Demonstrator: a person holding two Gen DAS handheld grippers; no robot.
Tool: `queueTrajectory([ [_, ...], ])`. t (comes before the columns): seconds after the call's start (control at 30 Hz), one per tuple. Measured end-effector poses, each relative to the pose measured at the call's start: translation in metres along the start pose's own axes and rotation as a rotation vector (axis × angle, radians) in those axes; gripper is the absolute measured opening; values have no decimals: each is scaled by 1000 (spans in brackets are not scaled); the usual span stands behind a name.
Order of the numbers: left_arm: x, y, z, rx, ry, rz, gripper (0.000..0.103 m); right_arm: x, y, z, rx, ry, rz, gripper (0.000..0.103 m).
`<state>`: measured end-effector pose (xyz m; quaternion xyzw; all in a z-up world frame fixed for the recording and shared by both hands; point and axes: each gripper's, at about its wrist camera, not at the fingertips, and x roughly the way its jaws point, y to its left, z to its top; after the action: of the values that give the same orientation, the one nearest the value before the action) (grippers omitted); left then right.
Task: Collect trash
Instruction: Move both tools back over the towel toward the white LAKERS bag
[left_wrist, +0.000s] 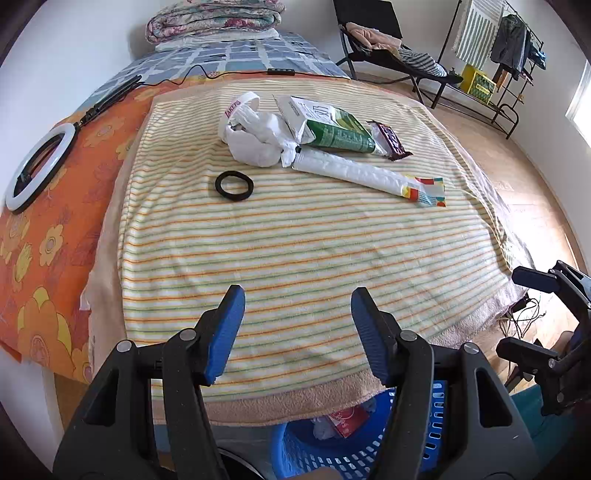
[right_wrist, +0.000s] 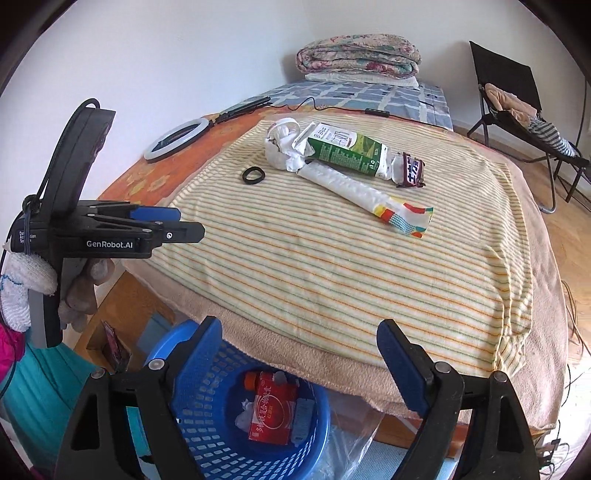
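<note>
On the striped towel (left_wrist: 295, 240) at the far side lies a heap of trash: a crumpled white bag (left_wrist: 255, 144), a green and white carton (left_wrist: 332, 129), a brown snack wrapper (left_wrist: 391, 142) and a long white wrapper with a colourful end (left_wrist: 354, 171). A black ring (left_wrist: 234, 185) lies apart to the left. My left gripper (left_wrist: 298, 306) hangs open and empty over the towel's near edge. My right gripper (right_wrist: 299, 332) is open and empty above the blue basket (right_wrist: 207, 424), which holds a red packet (right_wrist: 271, 411) and white scraps. The same heap shows in the right wrist view, carton (right_wrist: 347, 151).
A ring light (left_wrist: 37, 166) lies on the orange floral sheet at left. A folded quilt (left_wrist: 214, 18) sits at the bed's head. A black chair (left_wrist: 369, 33) and a clothes rack (left_wrist: 509, 48) stand at right. Clear plastic (right_wrist: 354, 443) lies beside the basket.
</note>
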<state>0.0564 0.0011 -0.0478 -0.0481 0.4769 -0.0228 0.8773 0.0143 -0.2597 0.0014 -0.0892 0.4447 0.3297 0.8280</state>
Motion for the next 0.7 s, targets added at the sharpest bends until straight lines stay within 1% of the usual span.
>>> queueTrajectory([
  [0.2, 4, 15, 40, -6, -57, 25, 62, 13, -14, 30, -22, -5, -11, 87],
  [0.37, 14, 30, 72, -26, -94, 24, 62, 29, -24, 55, -38, 12, -13, 87],
  [0.5, 27, 39, 96, -43, -106, 13, 62, 47, -36, 74, -23, 28, -16, 87],
  [0.7, 50, 50, 127, -53, -118, 41, 61, 74, -47, 94, -29, 55, -24, 87],
])
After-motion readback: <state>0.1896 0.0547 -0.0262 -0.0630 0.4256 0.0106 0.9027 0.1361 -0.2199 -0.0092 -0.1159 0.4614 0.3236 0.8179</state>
